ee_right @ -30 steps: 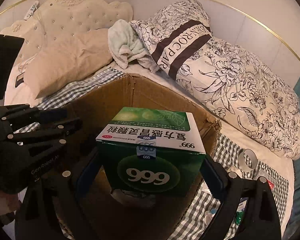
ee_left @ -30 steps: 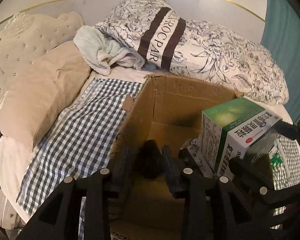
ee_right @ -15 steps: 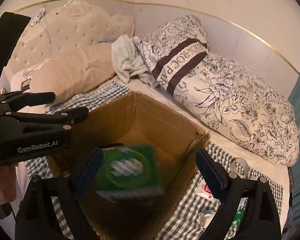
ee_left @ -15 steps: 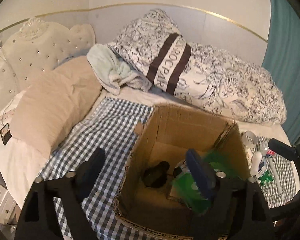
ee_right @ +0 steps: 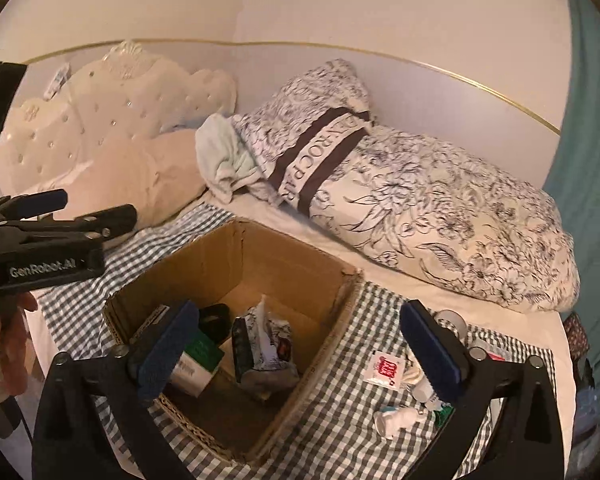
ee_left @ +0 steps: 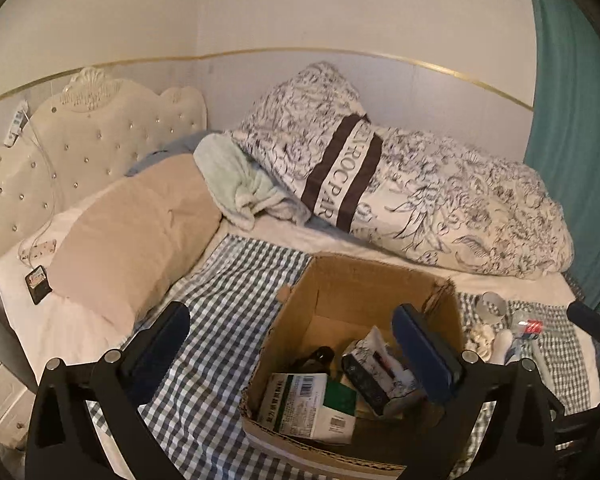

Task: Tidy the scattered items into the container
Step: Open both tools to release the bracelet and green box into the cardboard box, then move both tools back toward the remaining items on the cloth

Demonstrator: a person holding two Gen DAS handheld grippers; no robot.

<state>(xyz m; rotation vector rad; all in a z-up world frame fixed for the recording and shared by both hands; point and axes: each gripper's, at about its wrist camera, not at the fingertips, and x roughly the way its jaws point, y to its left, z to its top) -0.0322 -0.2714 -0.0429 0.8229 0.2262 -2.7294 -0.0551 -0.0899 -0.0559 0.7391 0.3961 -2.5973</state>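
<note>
An open cardboard box [ee_left: 360, 292] [ee_right: 260, 256] stands on the checked cloth on the bed. Inside lie a green-and-white medicine box [ee_left: 312, 404] [ee_right: 196, 356], a floral tissue pack [ee_left: 372, 372] [ee_right: 264, 340] and a dark object [ee_left: 320, 358]. My left gripper [ee_left: 292, 320] hovers above the box's near left side, jaws opening wide, nothing between them. My right gripper [ee_right: 298, 312] hangs over the box's right rim, jaws also opening and empty. The left gripper's black body [ee_right: 60, 216] shows at the left edge of the right wrist view.
To the right of the box, a red-and-white sachet [ee_right: 386, 368], a small white bottle [ee_right: 396, 420] and a tape roll [ee_left: 494, 306] lie on the cloth. A beige pillow [ee_left: 132, 240] and floral quilt [ee_left: 440, 200] lie behind. A teal curtain [ee_left: 572, 120] hangs at the right.
The green medicine box left the right gripper and dropped into the cardboard box. The left jaws let go of the dark object and spread. Both grippers rose and drew back.
</note>
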